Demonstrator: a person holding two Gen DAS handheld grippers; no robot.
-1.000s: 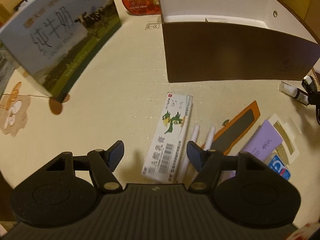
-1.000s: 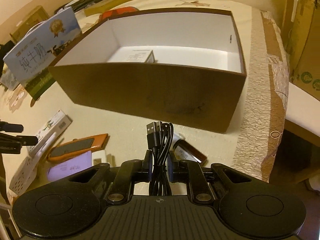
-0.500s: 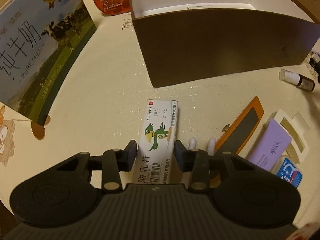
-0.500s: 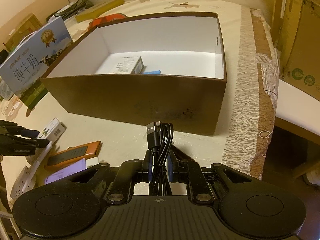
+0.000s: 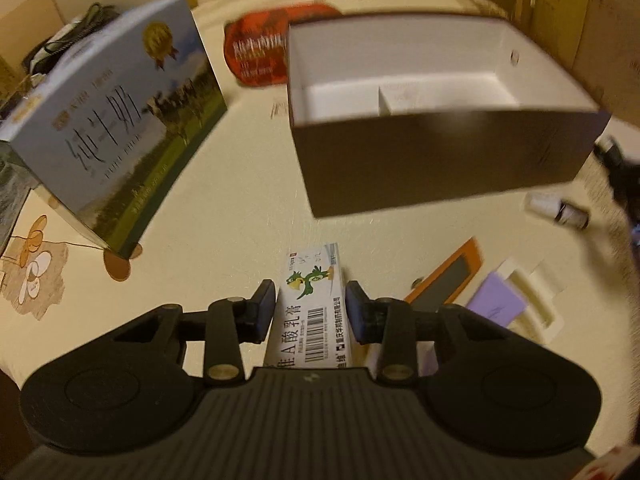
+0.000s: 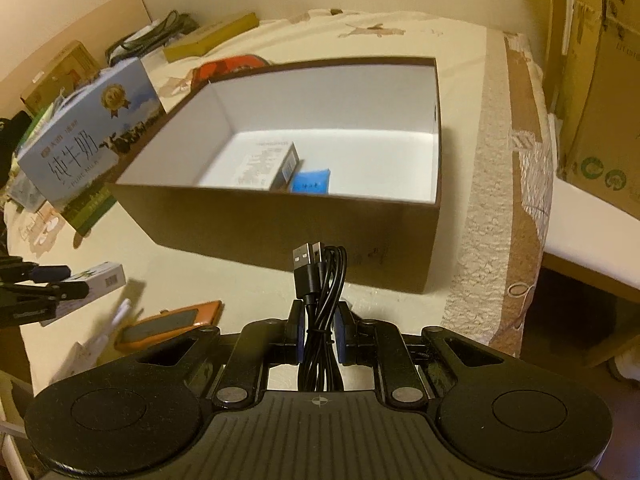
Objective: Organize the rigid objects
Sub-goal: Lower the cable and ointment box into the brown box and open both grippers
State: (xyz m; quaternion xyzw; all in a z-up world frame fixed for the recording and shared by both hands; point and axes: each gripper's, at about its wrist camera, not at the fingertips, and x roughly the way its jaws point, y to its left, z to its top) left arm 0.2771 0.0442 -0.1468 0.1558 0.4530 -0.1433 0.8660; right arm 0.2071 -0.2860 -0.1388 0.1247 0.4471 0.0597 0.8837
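Note:
My left gripper [image 5: 311, 298] is shut on a long white ointment carton [image 5: 314, 312] with a green bird print and holds it lifted off the table; it also shows in the right wrist view [image 6: 90, 286]. My right gripper [image 6: 319, 320] is shut on a bundled black USB cable [image 6: 322, 280], raised in front of the brown box [image 6: 280, 232]. The box [image 5: 440, 168] has white inner walls and holds a white carton [image 6: 268, 166] and a small blue packet [image 6: 311, 181].
A milk carton box [image 5: 116, 136] stands at left, a red food pack [image 5: 256, 52] behind. An orange-edged flat item [image 5: 448, 278], a purple packet [image 5: 498, 304], white sticks [image 6: 120, 312] and a small bottle [image 5: 560, 208] lie on the table. The table edge [image 6: 500, 200] drops at right.
My left gripper closed around the ointment carton and lifted it off the table. My right gripper rose with the cable, so more of the box's inside shows.

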